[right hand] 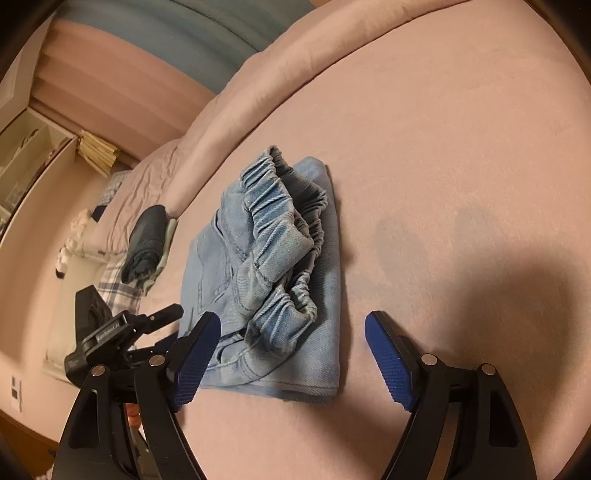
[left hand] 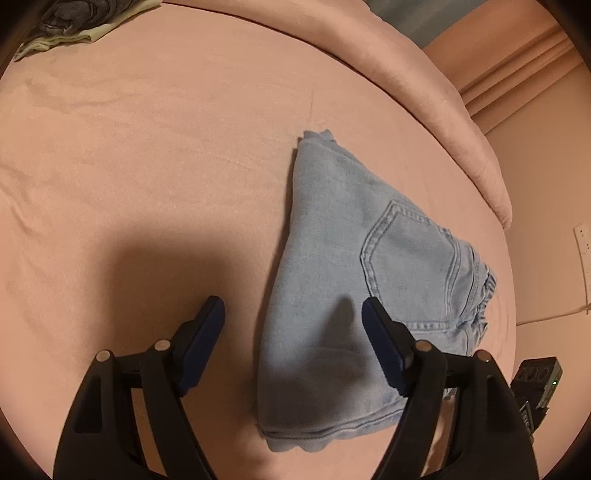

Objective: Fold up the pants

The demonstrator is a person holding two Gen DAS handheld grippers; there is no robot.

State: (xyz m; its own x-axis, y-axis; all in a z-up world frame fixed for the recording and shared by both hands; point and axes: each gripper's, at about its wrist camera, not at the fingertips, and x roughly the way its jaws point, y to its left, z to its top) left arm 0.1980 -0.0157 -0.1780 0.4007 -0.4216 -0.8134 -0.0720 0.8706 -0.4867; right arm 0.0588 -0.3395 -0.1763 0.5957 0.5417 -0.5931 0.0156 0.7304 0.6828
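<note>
Left gripper (left hand: 293, 314): fingers spread wide, holding nothing; hangs above the near end of the jeans (left hand: 354, 280), lower centre of the left view. Its right pad (left hand: 384, 347) overlaps the denim in the picture; contact cannot be told.

Right gripper (right hand: 291, 328): fingers spread wide, holding nothing; lower centre of the right view, at the near edge of the jeans (right hand: 266, 266). The left gripper's body shows at lower left of that view.

Jeans: light blue, folded to a compact bundle on the pink bed (left hand: 147, 166). Pocket face up in the left view; elastic waistband (right hand: 280, 206) bunched and gaping on top in the right view.

Step in hand, as judged: folding looks nearly or fully finished. To finish well, press the waistband flat and square the loose edges without dragging the layers apart; if one more fold is wanted, pinch all the layers together.

Containers: none in use. A shelf unit (right hand: 22, 155) at upper left of the right view; its contents are too small to tell.

Other: a dark garment on pale cloth, upper left of the left view (left hand: 70, 22).
</note>
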